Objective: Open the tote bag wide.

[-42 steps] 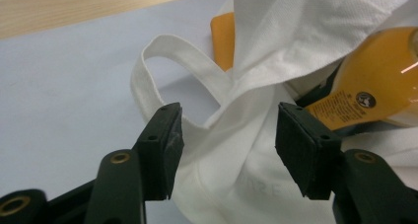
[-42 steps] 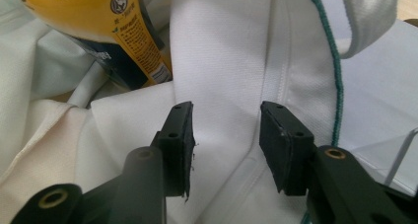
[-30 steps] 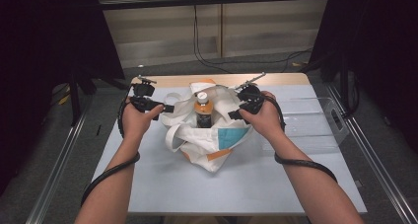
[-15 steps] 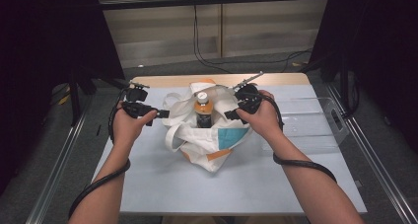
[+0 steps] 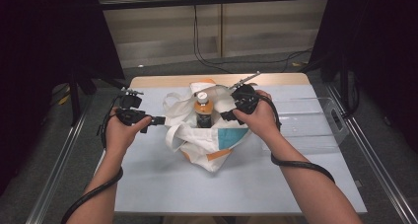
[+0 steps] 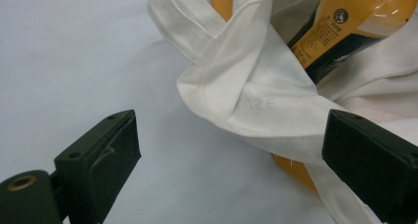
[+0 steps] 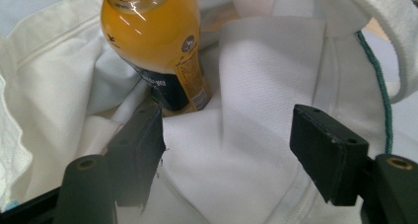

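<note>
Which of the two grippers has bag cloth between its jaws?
The right gripper: white tote bag cloth lies between its open jaws, beside the orange bottle. The left gripper sits just off the bag's handle.

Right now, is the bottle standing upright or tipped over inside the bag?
Upright: the bottle stands in the bag, white cap on top.

No legible text anywhere.

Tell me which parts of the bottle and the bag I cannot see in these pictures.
- Bottle: its base, high view, hidden inside the tote bag.
- Bottle cap: right gripper view, cut off by the top edge.
- Label text: right gripper view, too small to read.
- Bag handle: left gripper view, its lower end cut off by the bottom edge.
</note>
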The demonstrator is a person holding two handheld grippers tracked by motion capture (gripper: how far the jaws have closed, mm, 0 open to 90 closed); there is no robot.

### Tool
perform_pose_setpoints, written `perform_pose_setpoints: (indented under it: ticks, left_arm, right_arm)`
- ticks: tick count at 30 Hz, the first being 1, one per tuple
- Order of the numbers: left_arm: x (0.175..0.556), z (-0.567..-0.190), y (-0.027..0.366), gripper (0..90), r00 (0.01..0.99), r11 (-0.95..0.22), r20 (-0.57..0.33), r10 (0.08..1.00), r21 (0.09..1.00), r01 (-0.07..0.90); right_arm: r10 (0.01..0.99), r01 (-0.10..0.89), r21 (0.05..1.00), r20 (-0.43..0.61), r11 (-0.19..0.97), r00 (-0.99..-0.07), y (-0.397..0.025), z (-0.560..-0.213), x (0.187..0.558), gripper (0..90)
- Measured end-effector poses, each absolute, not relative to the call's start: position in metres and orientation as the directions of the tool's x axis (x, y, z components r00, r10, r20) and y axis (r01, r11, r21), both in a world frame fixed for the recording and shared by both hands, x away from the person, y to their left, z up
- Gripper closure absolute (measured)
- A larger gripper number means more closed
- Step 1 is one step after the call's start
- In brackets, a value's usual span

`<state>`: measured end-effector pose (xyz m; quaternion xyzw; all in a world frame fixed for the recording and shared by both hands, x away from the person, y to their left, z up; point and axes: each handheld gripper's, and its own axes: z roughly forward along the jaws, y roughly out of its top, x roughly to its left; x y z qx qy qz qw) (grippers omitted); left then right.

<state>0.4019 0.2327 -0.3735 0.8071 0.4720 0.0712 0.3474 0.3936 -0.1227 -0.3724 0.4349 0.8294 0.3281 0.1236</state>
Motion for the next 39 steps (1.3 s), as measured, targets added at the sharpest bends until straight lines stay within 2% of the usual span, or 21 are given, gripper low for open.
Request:
perform_pose_setpoints:
  ticks: [5,25,39]
  left_arm:
    - [0.398,-0.377,0.235,4.7,0.556,-0.323,-0.217,0.803,0.625,0.711]
    - [0.385,-0.395,0.243,5.0,0.557,-0.328,-0.212,0.803,0.624,0.71]
    - [0.376,-0.402,0.245,5.1,0.553,-0.327,-0.211,0.806,0.619,0.714]
  right_arm:
    - [0.799,0.637,0.652,0.079,0.411,-0.596,-0.122,-0.368,0.393,28.6]
    - [0.799,0.633,0.656,0.075,0.41,-0.596,-0.118,-0.363,0.395,23.4]
    - [0.788,0.62,0.662,0.072,0.421,-0.611,-0.111,-0.362,0.393,23.1]
